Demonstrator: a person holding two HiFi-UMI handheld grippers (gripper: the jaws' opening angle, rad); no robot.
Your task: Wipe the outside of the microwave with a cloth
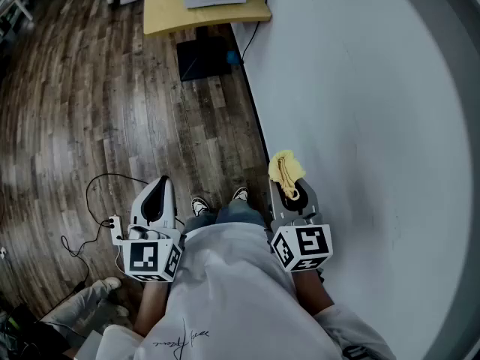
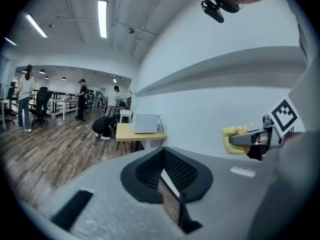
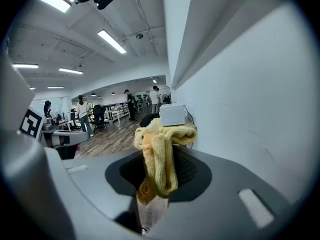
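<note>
At lower right of the head view, right gripper (image 1: 291,195) with jaws pinched tight on a yellow cloth (image 3: 159,154), bunched and drooping over the tips, close beside the white wall (image 1: 360,111). At lower left, left gripper (image 1: 159,193) with jaws together, only a thin slit between, nothing held, above the wood floor (image 1: 90,111). White microwave (image 2: 145,122) well apart from both, at top centre of the head view on a yellow table (image 1: 169,10) against the wall, cloth not touching it.
</note>
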